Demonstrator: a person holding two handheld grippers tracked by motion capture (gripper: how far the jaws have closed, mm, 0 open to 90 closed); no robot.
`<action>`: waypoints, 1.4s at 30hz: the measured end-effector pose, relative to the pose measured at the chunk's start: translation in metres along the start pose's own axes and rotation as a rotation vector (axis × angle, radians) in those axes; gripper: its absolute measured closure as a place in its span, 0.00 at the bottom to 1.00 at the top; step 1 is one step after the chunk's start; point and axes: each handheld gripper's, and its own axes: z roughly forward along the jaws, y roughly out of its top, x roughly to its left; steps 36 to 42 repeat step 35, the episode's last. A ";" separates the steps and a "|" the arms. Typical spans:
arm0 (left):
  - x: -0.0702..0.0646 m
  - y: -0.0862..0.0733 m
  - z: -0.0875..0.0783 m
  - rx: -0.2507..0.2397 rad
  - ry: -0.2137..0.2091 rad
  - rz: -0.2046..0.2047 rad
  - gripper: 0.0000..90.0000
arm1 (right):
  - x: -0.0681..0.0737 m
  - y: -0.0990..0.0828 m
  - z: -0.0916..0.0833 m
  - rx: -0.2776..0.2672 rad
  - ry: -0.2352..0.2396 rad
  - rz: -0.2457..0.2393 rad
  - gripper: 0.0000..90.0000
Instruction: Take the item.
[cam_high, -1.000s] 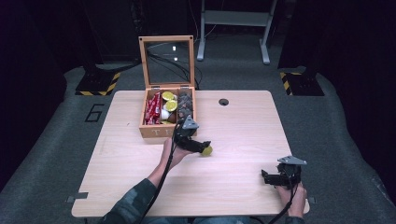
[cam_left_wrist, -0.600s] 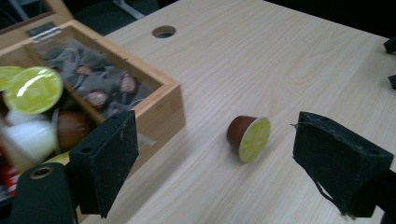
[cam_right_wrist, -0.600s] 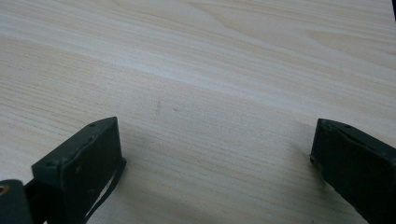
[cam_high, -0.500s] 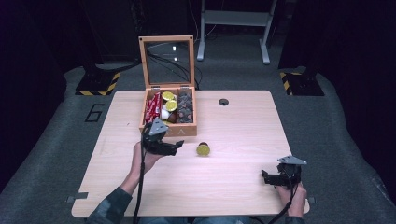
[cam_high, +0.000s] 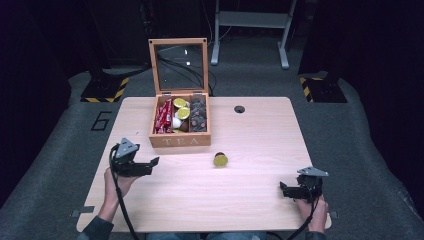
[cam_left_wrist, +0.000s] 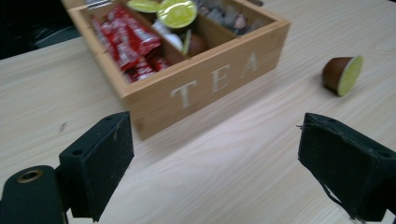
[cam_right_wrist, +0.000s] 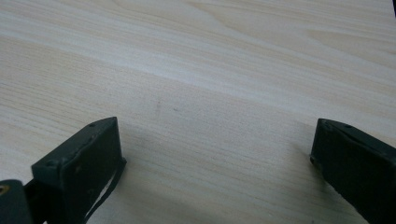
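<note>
Left gripper (cam_high: 150, 163): jaws wide, have just been opening, nothing between them. It sits near the left table edge, well apart from the coffee capsule (cam_high: 220, 159). Right gripper (cam_high: 286, 189): jaws wide, empty, parked at the near right corner.

Capsule lies on its side on the bare table (cam_high: 260, 145), near and right of the tea box (cam_high: 180, 141), yellow foil facing me. Judgement: one capsule is out of the box; more yellow-lidded capsules (cam_left_wrist: 177, 13), red sachets (cam_left_wrist: 128, 39) and dark pods remain inside.

Surface: pale wood laminate, cable hole (cam_high: 239, 109) far right. Room dim, grey carpet, hazard-striped feet (cam_high: 105, 90) beyond.
</note>
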 end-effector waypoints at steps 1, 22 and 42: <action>0.004 -0.004 -0.003 -0.002 0.012 -0.006 0.11 | 0.000 0.000 0.000 -0.002 -0.002 0.006 0.01; 0.060 -0.107 -0.019 0.183 0.162 -0.147 0.06 | 0.000 0.000 0.000 -0.002 -0.003 0.005 0.01; 0.061 -0.119 -0.016 0.211 0.185 -0.143 0.03 | 0.001 0.000 0.000 -0.005 -0.002 0.013 0.01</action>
